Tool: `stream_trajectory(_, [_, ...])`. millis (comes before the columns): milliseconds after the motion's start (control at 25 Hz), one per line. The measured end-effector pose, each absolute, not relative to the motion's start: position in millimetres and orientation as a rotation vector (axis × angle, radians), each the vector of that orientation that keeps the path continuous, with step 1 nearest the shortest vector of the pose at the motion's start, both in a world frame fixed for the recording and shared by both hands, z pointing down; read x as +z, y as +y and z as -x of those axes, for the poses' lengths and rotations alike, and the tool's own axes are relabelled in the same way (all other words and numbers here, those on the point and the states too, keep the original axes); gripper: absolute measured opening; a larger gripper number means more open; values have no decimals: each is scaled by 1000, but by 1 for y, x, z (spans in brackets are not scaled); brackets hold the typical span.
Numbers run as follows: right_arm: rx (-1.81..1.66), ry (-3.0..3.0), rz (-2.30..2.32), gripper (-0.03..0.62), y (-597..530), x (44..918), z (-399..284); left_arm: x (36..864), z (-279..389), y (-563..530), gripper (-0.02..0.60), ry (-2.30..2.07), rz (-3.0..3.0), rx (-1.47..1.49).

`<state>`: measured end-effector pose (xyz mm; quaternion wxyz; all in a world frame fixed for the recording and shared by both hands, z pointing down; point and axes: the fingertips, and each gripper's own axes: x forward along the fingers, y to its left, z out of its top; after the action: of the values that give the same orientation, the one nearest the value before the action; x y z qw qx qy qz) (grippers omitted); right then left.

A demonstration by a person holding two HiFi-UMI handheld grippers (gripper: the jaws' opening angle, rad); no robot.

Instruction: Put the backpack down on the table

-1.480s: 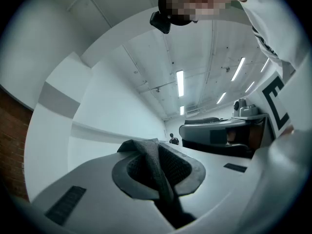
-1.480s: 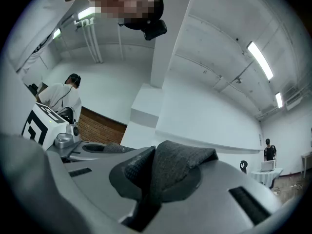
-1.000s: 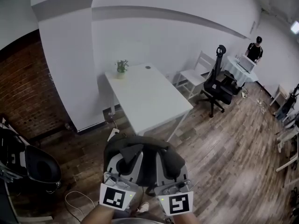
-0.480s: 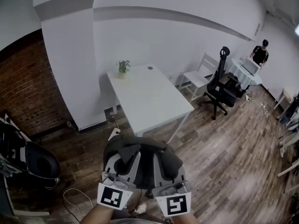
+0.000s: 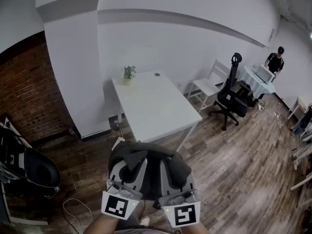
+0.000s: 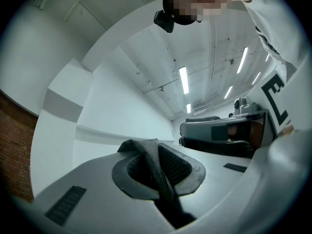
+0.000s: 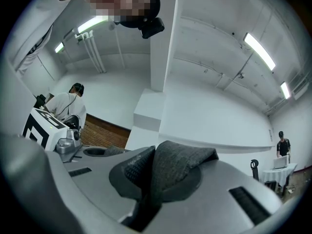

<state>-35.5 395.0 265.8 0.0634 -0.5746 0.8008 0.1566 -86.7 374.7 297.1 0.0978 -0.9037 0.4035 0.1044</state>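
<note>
Pinching one padded strap (image 6: 157, 172) each, jaws nearly together, the left gripper (image 5: 128, 175) and right gripper (image 5: 171, 180) are holding the backpack (image 5: 151, 161) above the wooden floor (image 5: 229, 152), just short of the white table (image 5: 156, 106).

The two grippers are being held side by side, low and close in front of the body. The left gripper (image 5: 130, 168) and the right gripper (image 5: 171, 169) are just beside each other, and both are being pointed forward and slightly upward. Their marker cubes, the left cube (image 5: 118, 204) and the right cube (image 5: 184, 212), are being faced up toward the head. The left forearm (image 5: 103, 224) and the right forearm (image 5: 196, 226) are being shown only at the bottom edge. The left gripper's jaws are being pressed together on a dark fold of the left strap (image 6: 148, 162) — no gap is being left. The right gripper's jaws are likewise being clamped on the right strap (image 7: 178, 167).
</note>
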Motion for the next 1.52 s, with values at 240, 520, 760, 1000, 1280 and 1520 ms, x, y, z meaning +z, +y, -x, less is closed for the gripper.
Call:
stream_trajectory(240, [486,2403,1739,51,355,260,24,293,73,329,32,1170,2688,317])
stream_trajectory(520, [424,2364,1763,51,266,252,4,290,55,243,32,1125,2706,275])
stream_trajectory(760, [463,2325,1803,51,196,240,1,279,52,170,32,1031,2698,259])
stream_trajectory(1000, [499,2303,1854,51,139,231,5,272,54,113,32,933,2677,196])
stream_trajectory(1280, [518,2308,1867,51,95,237,-16,275,32,66,33,981,2728,261])
stream_trajectory(1520, [539,2319,1808,51,65,224,-46,263,3,36,33,1026,2721,294])
